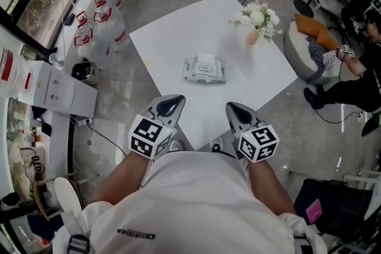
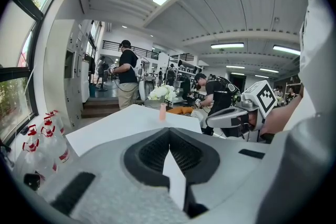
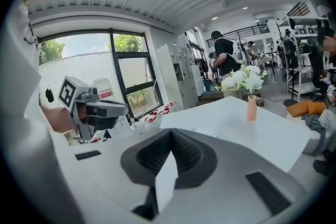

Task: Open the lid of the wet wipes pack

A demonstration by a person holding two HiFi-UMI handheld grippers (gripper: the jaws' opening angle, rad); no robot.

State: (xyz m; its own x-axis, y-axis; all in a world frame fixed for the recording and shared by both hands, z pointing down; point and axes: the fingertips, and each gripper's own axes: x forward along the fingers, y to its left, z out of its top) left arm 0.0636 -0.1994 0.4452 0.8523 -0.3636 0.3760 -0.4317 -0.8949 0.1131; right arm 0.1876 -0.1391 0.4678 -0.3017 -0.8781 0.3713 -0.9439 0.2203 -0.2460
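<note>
Over near edge of table (image 1: 178, 38), held left gripper (image 1: 175, 101) and right gripper (image 1: 232, 107), jaws pressed together, empty; short of wet wipes pack (image 1: 203, 70).

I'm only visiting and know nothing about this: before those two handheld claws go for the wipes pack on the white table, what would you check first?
1. Pale green and white soft wet wipes pack lies flat mid-table, in plain sight: ok.
2. Its lid shut and facing up: cannot tell, too small in the head view.
3. Left gripper empty: ok, jaws together on nothing.
4. Right gripper empty: ok, jaws together on nothing.
5. Nothing stands between the grippers and the pack on the white square table: ok.
6. Pink vase of white flowers stands well apart from the pack: ok.
</note>
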